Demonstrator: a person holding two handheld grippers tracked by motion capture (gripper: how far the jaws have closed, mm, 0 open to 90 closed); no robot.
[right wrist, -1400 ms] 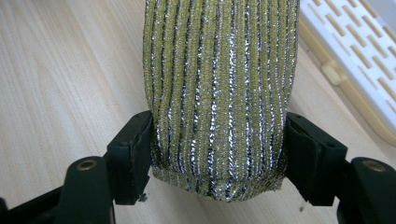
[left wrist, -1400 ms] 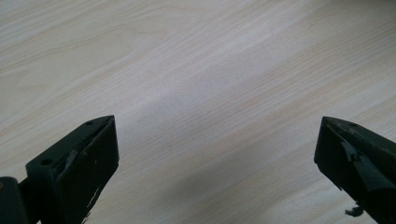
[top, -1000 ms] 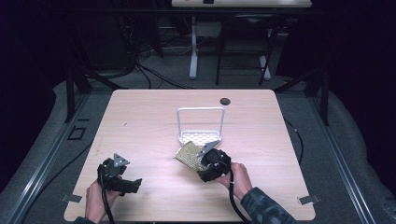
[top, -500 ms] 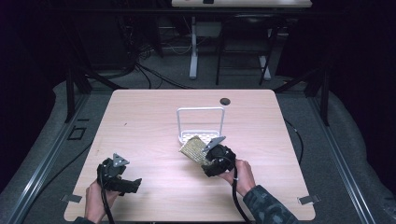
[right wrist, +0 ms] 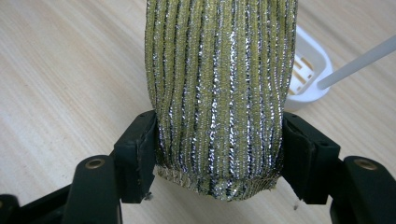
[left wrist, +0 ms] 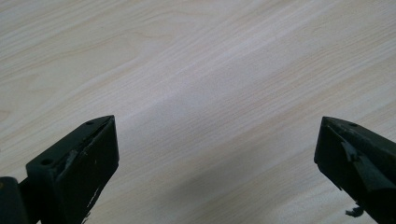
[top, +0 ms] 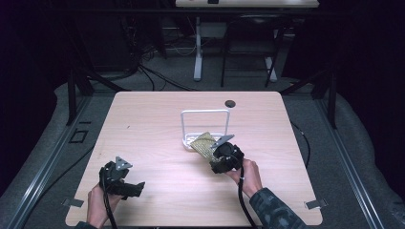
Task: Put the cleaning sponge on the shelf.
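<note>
sponge (right wrist: 219,93): gold and silver ribbed weave, no tag, no brand, nothing printed on it
rack (top: 206,114): plain white, no lettering or numbers that I can make out
surface (top: 157,124): just bare wood grain, no stickers or marks to read
fingers (right wrist: 135,154): black all over, only scuffs and screw holes, no logo
overall: no readable text, label, number or sign anywhere

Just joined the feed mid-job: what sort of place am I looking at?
Probably a lab or recording studio: a bare wooden table inside dark metal framing, cables on grey carpet, and another desk behind.
</note>
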